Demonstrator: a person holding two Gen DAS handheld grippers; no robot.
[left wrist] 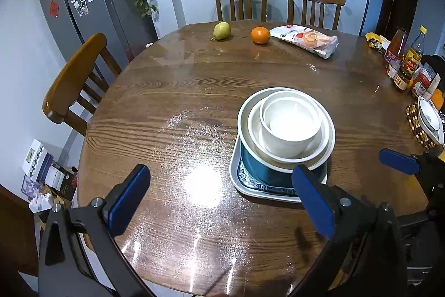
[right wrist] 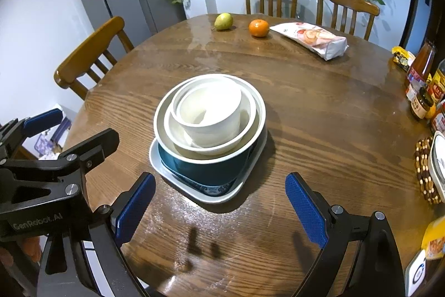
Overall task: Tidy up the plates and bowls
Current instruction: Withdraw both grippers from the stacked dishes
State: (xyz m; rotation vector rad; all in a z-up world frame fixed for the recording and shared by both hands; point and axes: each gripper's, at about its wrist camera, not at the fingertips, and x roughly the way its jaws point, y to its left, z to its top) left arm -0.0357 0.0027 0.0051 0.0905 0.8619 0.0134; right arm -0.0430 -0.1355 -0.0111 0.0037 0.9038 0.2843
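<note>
- Right now, nested glossy white bowls (right wrist: 211, 113) sit in a teal bowl (right wrist: 205, 169) on a rounded-square plate (right wrist: 222, 195), mid wood-grain table (right wrist: 319, 113).
- Left gripper (left wrist: 222, 202), ribbed blue pads: jaws wide, empty.
- Right gripper (right wrist: 219, 209): wide, empty.

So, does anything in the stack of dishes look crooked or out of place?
Yes. The small white bowl on top sits tilted inside the wider white bowl, leaning to one side rather than nesting flat. The teal bowl and square plate below look level.
</note>
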